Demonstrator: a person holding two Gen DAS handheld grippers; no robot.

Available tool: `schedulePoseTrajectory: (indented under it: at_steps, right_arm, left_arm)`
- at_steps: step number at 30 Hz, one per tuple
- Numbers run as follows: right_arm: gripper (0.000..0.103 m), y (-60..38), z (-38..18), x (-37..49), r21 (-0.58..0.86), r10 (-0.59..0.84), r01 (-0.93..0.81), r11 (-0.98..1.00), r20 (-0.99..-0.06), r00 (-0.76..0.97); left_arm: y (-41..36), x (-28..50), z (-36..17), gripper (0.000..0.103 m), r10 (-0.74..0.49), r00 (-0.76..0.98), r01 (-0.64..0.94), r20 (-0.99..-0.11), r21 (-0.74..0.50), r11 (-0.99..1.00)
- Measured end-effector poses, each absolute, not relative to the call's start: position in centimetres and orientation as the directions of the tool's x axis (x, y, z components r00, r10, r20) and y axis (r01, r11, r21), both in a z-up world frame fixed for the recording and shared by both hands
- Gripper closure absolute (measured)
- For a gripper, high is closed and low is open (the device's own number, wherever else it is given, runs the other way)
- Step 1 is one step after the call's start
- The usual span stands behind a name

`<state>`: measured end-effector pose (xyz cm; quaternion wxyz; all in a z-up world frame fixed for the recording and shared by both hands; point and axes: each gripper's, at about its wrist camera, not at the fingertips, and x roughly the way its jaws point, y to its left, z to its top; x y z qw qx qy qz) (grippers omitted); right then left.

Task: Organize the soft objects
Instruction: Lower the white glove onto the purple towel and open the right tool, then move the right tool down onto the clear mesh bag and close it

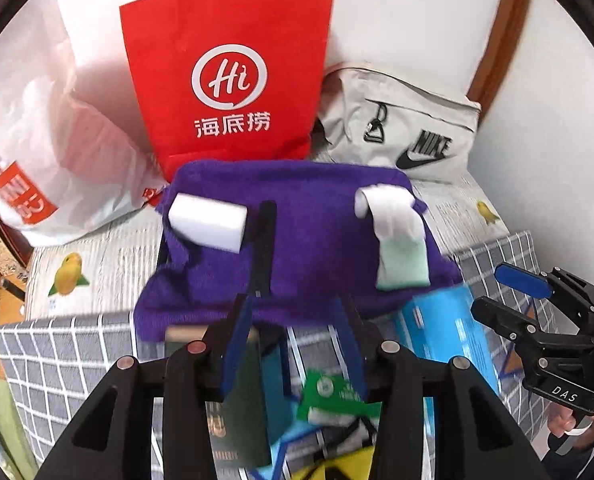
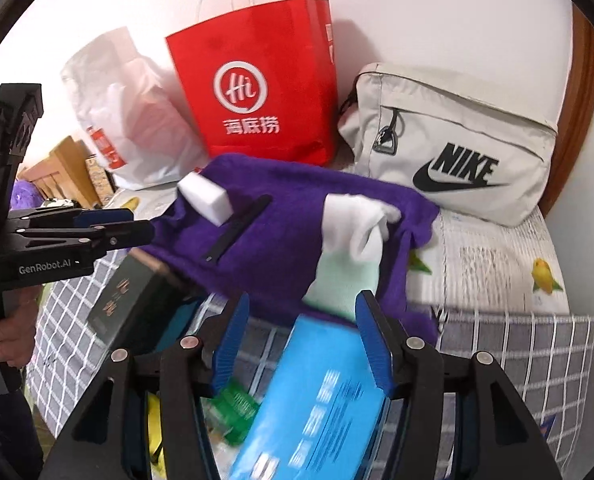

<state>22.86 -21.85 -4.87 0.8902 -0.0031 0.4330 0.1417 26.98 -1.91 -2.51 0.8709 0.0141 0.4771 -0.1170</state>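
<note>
A purple towel (image 1: 309, 232) lies spread on the bed, its far edge near the foot of a red paper bag (image 1: 233, 76) and a pale grey Nike pouch (image 1: 409, 124) that stand against the white wall. On the towel rest a white sponge block (image 1: 207, 220) toward its left, a slim black strip (image 1: 265, 240) just beside the block, and a white and mint sock (image 1: 397, 240) toward its right. The near edge of the towel drapes over a dark green box (image 2: 129, 304) and a light blue packet (image 2: 325, 396) lying on a grey checked cloth (image 1: 65, 360). The left gripper (image 1: 297, 340) hovers over that near edge, jaws partly apart with nothing pinched between the blue pads. The right gripper (image 2: 303, 340) hangs above the blue packet, jaws likewise apart and empty. A white plastic bag (image 1: 49, 120) slumps left of the red bag.
</note>
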Motion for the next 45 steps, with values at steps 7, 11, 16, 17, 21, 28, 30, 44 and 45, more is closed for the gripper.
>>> schedulePoseTrajectory:
  at_steps: [7, 11, 16, 17, 21, 28, 30, 44, 45]
  right_arm:
    - [0.048, -21.6, -5.1, 17.5, 0.137, 0.266, -0.256, 0.957, -0.77, 0.58]
    - [0.048, -21.4, -5.5, 14.7, 0.145, 0.273, -0.258, 0.955, -0.769, 0.578]
    - [0.048, -21.3, -6.5, 11.5, 0.161, 0.281, -0.25, 0.955, -0.763, 0.583]
    - [0.048, -21.3, -6.7, 10.9, 0.17, 0.287, -0.249, 0.954, -0.761, 0.582]
    - [0.048, -21.3, -7.7, 8.7, 0.179, 0.292, -0.244, 0.953, -0.758, 0.583]
    - [0.048, -21.9, -9.8, 6.0, 0.177, 0.279, -0.23, 0.957, -0.774, 0.569]
    - [0.048, -22.1, -10.4, 5.6, 0.184, 0.277, -0.217, 0.959, -0.78, 0.561]
    - [0.048, -21.8, -12.9, 5.2, 0.19, 0.262, -0.187, 0.964, -0.81, 0.525]
    - [0.048, -21.8, -12.9, 5.3, 0.192, 0.262, -0.186, 0.964, -0.811, 0.524]
  left_arm:
    - [-1.7, 22.0, -3.1, 0.062, -0.191, 0.513, 0.217, -0.837, -0.089, 0.972]
    - [-1.0, 19.3, -4.4, 0.062, -0.198, 0.502, 0.211, -0.842, -0.102, 0.972]
    - [0.0, 16.1, -7.5, 0.062, -0.225, 0.455, 0.198, -0.862, -0.149, 0.969]
    - [0.0, 15.6, -8.0, 0.062, -0.228, 0.453, 0.2, -0.862, -0.151, 0.968]
    - [0.3, 14.4, -10.4, 0.062, -0.242, 0.43, 0.183, -0.87, -0.179, 0.967]
    - [0.0, 14.2, -12.1, 0.062, -0.255, 0.438, 0.187, -0.862, -0.19, 0.964]
    - [-0.2, 14.3, -12.4, 0.062, -0.259, 0.433, 0.196, -0.864, -0.191, 0.962]
    - [2.4, 14.3, -13.1, 0.076, -0.393, 0.421, 0.207, -0.818, -0.335, 0.919]
    - [2.3, 14.3, -13.2, 0.075, -0.387, 0.419, 0.207, -0.821, -0.329, 0.921]
